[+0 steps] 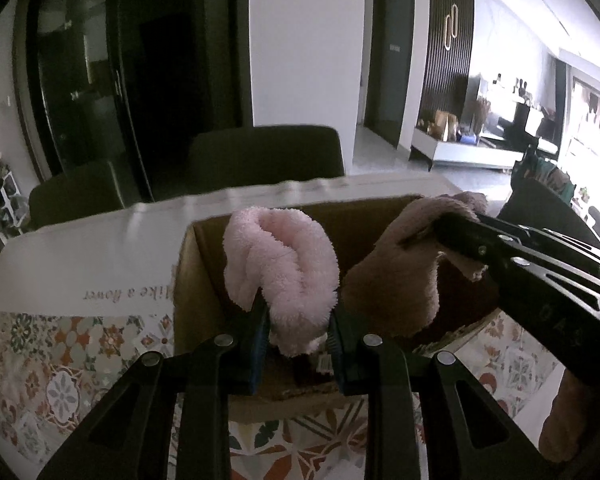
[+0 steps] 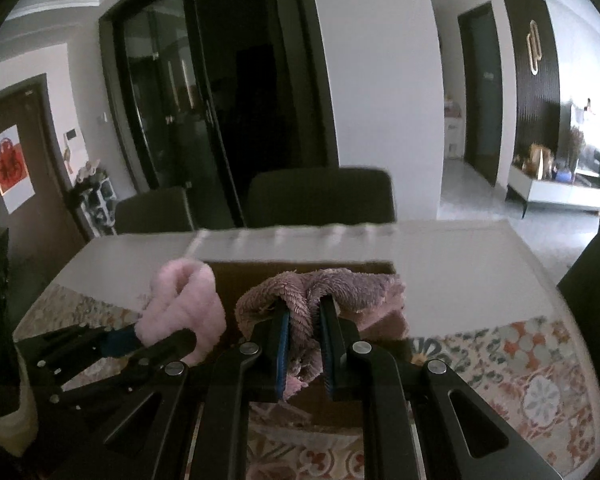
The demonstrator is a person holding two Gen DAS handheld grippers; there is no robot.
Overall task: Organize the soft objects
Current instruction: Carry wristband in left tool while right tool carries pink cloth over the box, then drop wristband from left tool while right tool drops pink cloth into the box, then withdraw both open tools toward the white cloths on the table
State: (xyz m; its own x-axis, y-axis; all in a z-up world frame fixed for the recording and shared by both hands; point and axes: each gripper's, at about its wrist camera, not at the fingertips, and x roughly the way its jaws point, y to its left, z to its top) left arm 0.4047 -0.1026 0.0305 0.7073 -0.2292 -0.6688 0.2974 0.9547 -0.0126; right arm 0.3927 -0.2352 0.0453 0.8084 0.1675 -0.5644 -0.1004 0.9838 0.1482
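Two claws: each pinching one towel.
Left gripper [image 1: 298,344]: pink towel [image 1: 284,268] clamped, frame centre.
Right gripper [image 2: 304,344]: mauve towel [image 2: 332,292] clamped, over cardboard box [image 1: 188,280].

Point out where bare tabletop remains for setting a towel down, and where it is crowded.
Free: the plain white strip of tablecloth between the cardboard box and the chairs, and the patterned stretch to the box's right. Crowded: over the box, where the left gripper holds the pink towel beside the right gripper holding the mauve towel.
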